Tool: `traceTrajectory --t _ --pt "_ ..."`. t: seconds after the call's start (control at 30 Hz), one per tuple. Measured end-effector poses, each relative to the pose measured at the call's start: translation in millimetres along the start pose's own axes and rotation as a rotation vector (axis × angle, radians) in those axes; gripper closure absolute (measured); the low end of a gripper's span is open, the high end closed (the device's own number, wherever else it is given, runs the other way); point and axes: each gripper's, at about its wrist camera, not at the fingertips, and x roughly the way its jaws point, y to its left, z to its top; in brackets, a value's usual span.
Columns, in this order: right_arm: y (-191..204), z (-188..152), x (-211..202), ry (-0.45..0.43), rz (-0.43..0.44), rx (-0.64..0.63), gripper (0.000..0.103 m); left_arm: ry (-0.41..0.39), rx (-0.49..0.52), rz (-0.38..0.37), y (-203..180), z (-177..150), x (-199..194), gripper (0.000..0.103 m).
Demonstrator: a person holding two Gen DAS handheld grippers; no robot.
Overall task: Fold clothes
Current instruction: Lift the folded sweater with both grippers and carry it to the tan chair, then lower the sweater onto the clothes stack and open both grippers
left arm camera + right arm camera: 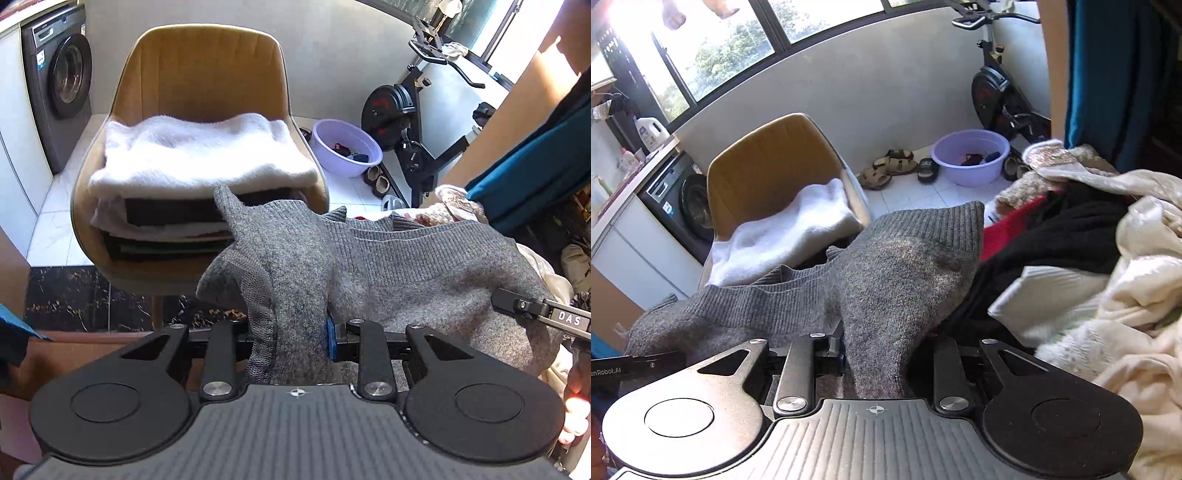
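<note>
Holding the grey sweater [369, 258] up between both tongs, I had the left gripper [295, 339] and right gripper [882, 354] each pinched nearly closed on a bunch of knit. It hung in front of the tan chair [199, 74], already stacked with a white fleece [199, 155]. To the right sat a heap of unfolded laundry [1108, 258], with a purple basin [967, 162] and an exercise bike [406, 110] behind.
</note>
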Motion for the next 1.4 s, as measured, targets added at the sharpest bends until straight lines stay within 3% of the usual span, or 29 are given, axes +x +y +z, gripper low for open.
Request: traceTrajectory --t 0.23,0.47,0.7,0.93,1.1,1.4 --pt "83 27 74 -0.016 0.078 0.002 0.081 -0.042 0.0 0.075 85 56 3 0.074" --pt "131 58 146 0.019 0.131 -0.028 0.081 -0.038 -0.059 0.131 141 97 25 0.074" --pt "146 112 213 0.052 0.161 -0.064 0.081 -0.032 -0.122 0.143 169 155 64 0.074" --pt "147 196 299 0.121 0.199 -0.086 0.081 0.012 -0.229 0.169 194 225 122 0.074" --pt "154 242 363 0.18 0.197 -0.145 0.081 0.03 -0.261 0.194 208 255 160 0.074" --pt "174 278 442 0.223 0.176 -0.186 0.081 0.07 -0.277 0.193 243 292 205 0.074"
